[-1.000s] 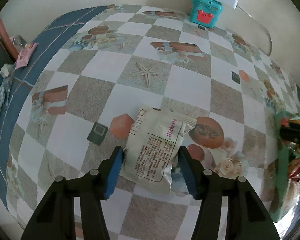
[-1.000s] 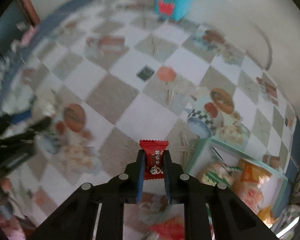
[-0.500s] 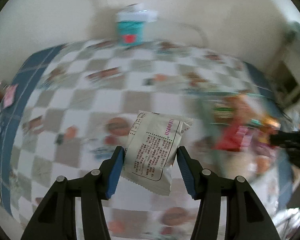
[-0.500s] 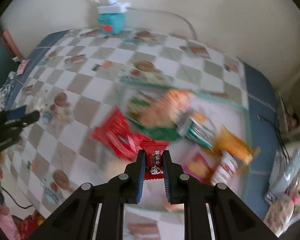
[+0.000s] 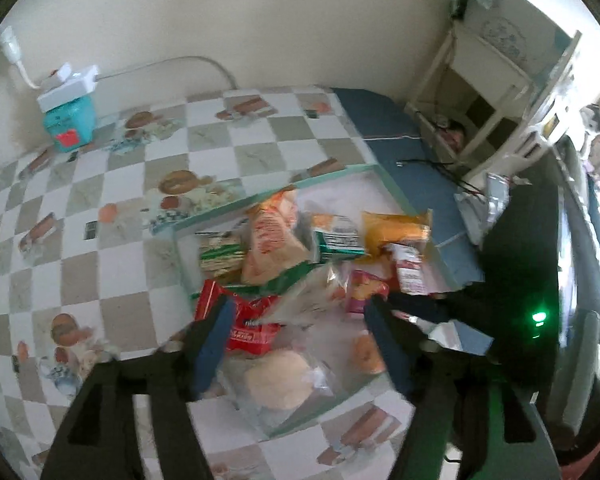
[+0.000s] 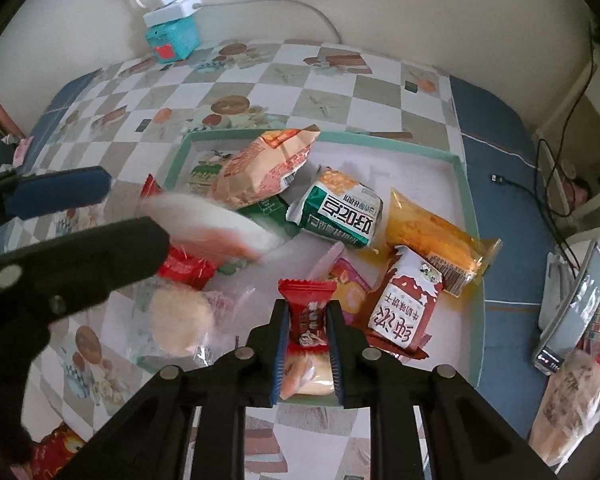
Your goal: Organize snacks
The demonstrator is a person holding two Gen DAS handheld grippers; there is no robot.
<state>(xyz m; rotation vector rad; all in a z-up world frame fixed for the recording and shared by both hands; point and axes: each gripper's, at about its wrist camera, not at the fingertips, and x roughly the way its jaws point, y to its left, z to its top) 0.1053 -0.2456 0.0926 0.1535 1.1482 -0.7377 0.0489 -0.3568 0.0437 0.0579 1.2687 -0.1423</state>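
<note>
- The left tool hangs over the left side of the tray. Its jaws are opening and stand apart.
- A white packet is just past that tool, over the left part of the tray. It looks blurry, so I think it is dropping out. I cannot tell if a pad touches it.
- The tray sits on the checkered worktop, near its right edge. Many snacks lie in it: a peach bag at the back, a green and white pack in the middle, a yellow bag and a red and white pack on the right.
- The right tool is over the front edge of the tray. Its jaws are starting to open, with a small red candy between the pads, which press on its sides.
- Most of the job looks done. The candy is left to drop in.
</note>
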